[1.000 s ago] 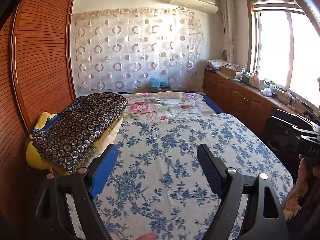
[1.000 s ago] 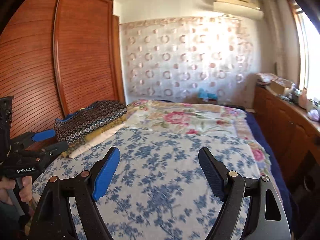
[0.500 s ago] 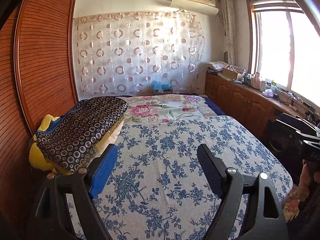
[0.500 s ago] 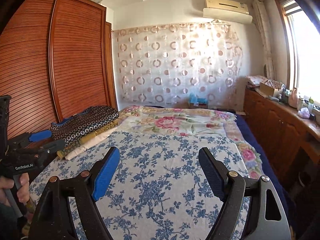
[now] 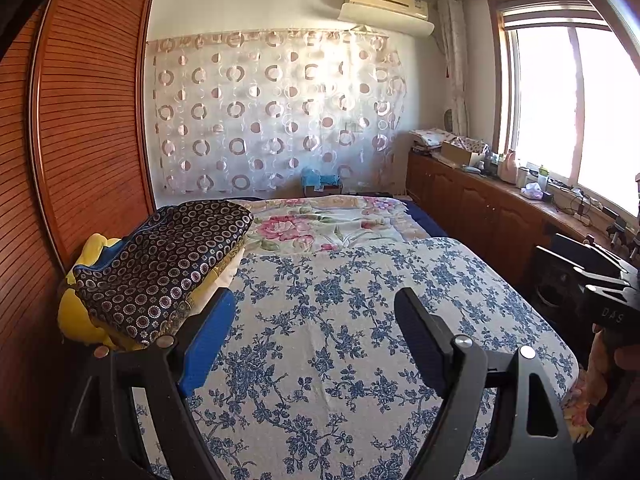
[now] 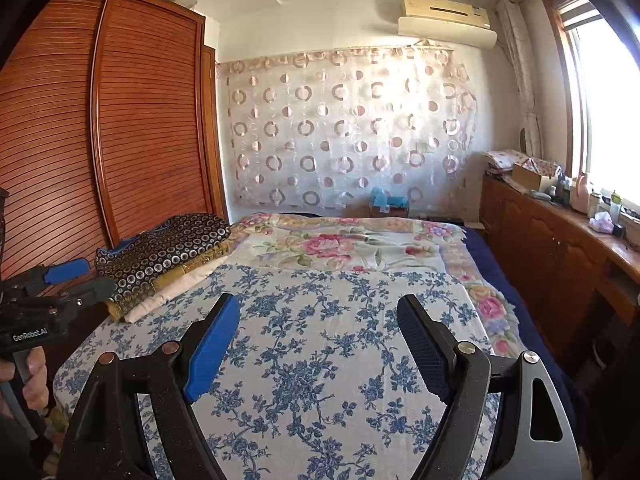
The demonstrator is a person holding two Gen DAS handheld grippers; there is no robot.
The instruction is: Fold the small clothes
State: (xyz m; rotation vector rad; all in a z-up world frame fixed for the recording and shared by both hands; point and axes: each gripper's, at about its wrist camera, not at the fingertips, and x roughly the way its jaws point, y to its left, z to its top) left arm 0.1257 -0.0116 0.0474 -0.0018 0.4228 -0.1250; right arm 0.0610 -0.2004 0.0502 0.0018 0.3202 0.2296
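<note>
Folded clothes [image 5: 160, 268] lie in a stack at the left edge of the bed, beside the slatted wooden wardrobe [image 5: 88, 128]. Top item: dark fabric with a ring pattern. Beneath it: yellow, blue and cream layers, partly visible. In the right wrist view the same stack [image 6: 164, 256] sits left of centre, ahead of the left gripper.

Blue-flowered sheet [image 5: 340, 320] covers the near part of the bed; a pink-flowered cover [image 5: 320, 224] lies beyond it.

Left gripper [image 5: 312, 320]: jaws wide apart, nothing between them, held above the blue-flowered sheet, just right of the stack.

Right gripper [image 6: 316, 324]: jaws wide apart, nothing held, above the sheet's middle.

A hand [image 6: 34, 380] grips the left tool's handle at the left frame edge.
</note>
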